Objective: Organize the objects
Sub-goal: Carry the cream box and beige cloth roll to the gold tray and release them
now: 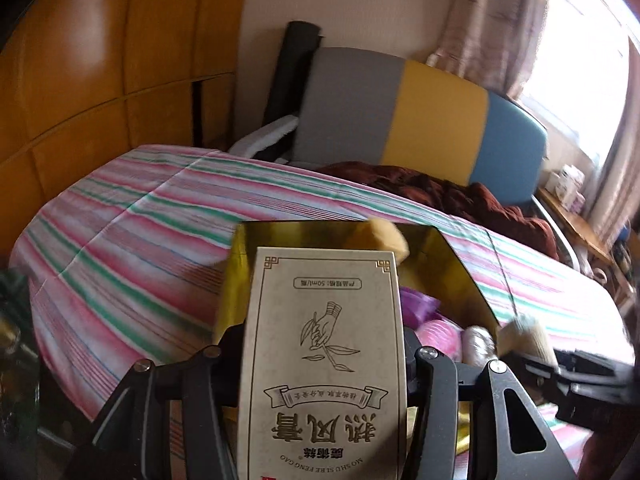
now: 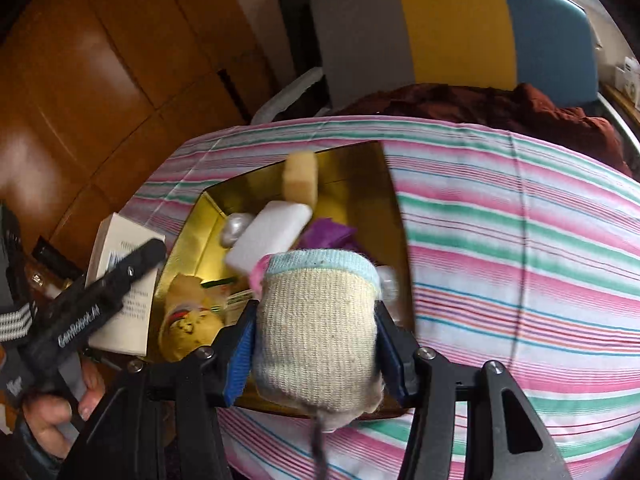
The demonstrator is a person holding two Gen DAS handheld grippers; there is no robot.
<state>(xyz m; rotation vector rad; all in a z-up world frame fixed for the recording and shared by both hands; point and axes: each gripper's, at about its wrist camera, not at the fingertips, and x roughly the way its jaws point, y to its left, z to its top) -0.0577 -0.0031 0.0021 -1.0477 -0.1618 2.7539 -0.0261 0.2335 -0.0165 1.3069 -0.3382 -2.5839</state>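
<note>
The gold box (image 2: 208, 208) is sitting open on the bed's striped sheet (image 2: 520, 240), serving as the collecting place: already lying inside are a white block (image 2: 272, 236), a tan sponge (image 2: 301, 176), something purple (image 2: 328, 236), a silvery lump (image 2: 236, 230) and a yellow soft toy (image 2: 192, 320). Its shiny walls are keeping the loose things together, which is probably why everything is being gathered there.

The right claw (image 2: 316, 340) is pinching a rolled sock (image 2: 316, 320), cream with a pale blue cuff, between its blue pads; the roll is bulging out above and below the jaws, so the hold looks soft but secure. It is hanging over the near edge of the gold box, apparently so the sock can be let go straight down into it.

The left claw (image 1: 324, 360) is gripping a tall beige carton (image 1: 324, 340) printed with a hand-and-sprig drawing, jaws pressed against its two long sides, the carton pointing forward toward the gold box. In the right wrist view this carton is showing just beside the box's left wall, outside it, with a hand (image 2: 52, 408) around the handle below. Holding it by the narrow sides is leaving the far end free to slide in, though the space beside the toy looks tight.
</note>
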